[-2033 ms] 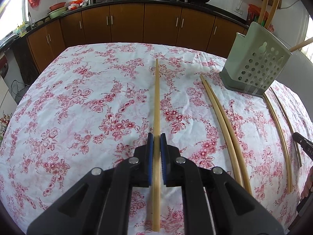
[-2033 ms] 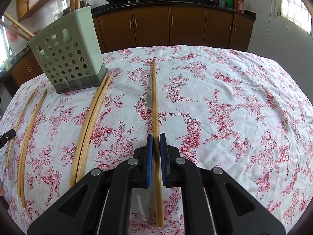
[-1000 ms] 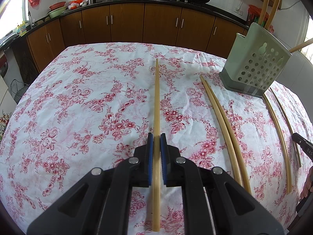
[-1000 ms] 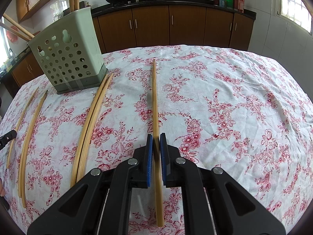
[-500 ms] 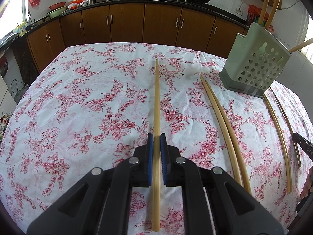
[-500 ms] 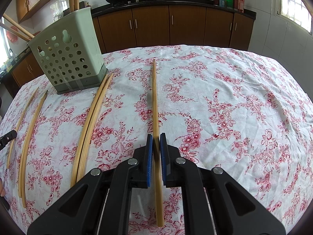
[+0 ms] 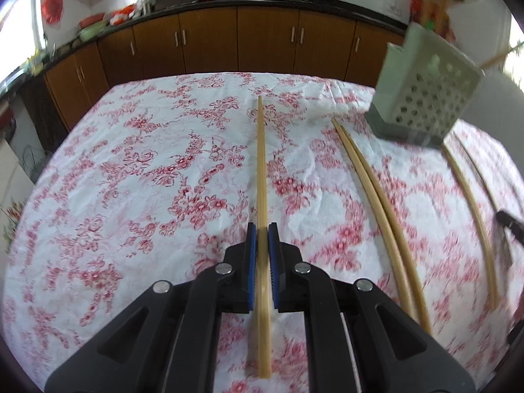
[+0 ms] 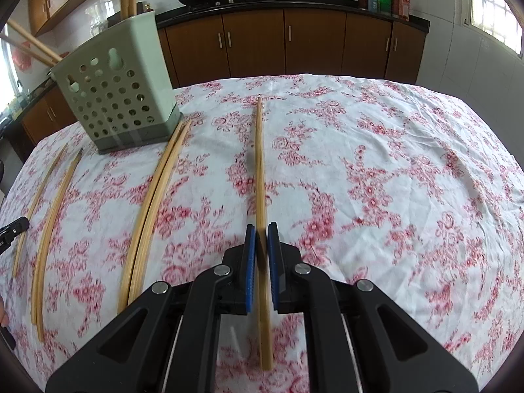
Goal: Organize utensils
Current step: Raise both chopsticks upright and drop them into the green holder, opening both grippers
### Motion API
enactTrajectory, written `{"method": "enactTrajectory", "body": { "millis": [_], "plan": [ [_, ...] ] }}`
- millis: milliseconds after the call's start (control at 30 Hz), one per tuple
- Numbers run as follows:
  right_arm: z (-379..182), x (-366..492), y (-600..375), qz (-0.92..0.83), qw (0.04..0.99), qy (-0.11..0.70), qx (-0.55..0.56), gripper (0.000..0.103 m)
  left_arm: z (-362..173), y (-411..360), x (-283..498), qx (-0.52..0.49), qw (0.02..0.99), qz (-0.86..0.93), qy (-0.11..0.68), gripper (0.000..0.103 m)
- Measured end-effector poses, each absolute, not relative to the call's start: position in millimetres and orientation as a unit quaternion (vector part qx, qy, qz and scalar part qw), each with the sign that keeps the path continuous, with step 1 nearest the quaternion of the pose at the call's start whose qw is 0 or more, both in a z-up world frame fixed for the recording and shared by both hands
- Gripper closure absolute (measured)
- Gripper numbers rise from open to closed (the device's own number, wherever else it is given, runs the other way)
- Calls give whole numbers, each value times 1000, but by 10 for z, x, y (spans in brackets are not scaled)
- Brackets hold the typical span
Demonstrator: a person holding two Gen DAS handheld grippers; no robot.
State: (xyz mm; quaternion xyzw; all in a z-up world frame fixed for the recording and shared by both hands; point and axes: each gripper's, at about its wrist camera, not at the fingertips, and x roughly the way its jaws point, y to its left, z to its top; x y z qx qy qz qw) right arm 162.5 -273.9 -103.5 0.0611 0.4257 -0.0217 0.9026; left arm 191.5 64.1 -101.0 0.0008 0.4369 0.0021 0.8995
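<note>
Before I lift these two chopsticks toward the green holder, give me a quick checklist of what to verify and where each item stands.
1. Left gripper shut on its chopstick: ok, the blue pads clamp it.
2. Right gripper shut on its chopstick: ok.
3. Green perforated utensil holder upright on the floral tablecloth: ok.
4. Room in the holder: cannot tell, its top opening is not shown; some sticks already stand in it.
5. Loose chopstick pair beside the holder clear of both grips: ok.
6. Held chopsticks clear of the cloth: cannot tell.
</note>
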Motion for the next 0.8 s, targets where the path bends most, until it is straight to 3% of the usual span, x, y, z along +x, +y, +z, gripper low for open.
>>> {"method": "enactTrajectory", "body": {
  "millis": [267, 800],
  "plan": [
    [-935, 1544, -2790, -20, 906, 416, 71, 95, -916, 610, 1829, 11, 902, -1, 431, 95],
    [225, 1418, -2788, -8, 965, 257, 61, 95, 529, 552, 1645, -20, 961, -48, 273, 95]
  ]
}}
